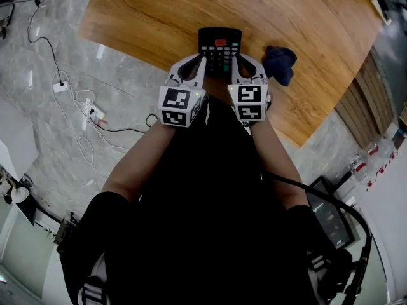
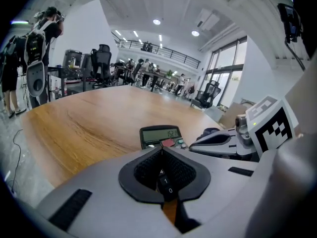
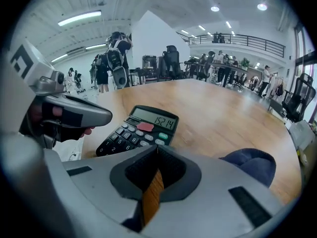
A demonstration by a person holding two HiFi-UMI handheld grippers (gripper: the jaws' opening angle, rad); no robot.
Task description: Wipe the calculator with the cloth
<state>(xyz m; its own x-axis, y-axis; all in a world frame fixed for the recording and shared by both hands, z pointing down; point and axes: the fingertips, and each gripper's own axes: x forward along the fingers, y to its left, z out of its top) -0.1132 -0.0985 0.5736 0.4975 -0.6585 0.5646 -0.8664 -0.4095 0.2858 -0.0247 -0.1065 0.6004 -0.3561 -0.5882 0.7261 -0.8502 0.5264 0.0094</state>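
Nearest, two bare forearms reaching forward from a black-clad torso, left forearm [image 1: 137, 161] and right forearm [image 1: 275, 150] converging toward the bench's near edge. At the wrists, marker cubes side by side, close but apart. Both tools angled forward and down.

Left gripper [image 1: 201, 61] [image 2: 161, 150] pressed together, pads meeting along one seam, nothing pinched. Right gripper [image 1: 236, 61] [image 3: 157, 148] likewise closed tight and empty.

Just past the tips, black calculator [image 1: 219, 49] [image 2: 159, 134] [image 3: 138, 131] lying flat near the bench edge, its near end flanked by the two closed tips, left tip at its left side, right tip at its right. Contact with the casing impossible to judge. Display end away from the person, digits showing, red key below the display. From the right gripper view, ahead and to the left of the tips; from the left gripper view, straight ahead.

Right of the calculator, apart from it, crumpled dark blue cloth [image 1: 280, 63] [image 3: 252, 165] [image 2: 210, 132], untouched, just beyond the right gripper's outer side.

Beyond, bare wooden bench [image 1: 159, 18]. Left of it, grey stone floor with white power strip [image 1: 92, 112] and trailing cables.
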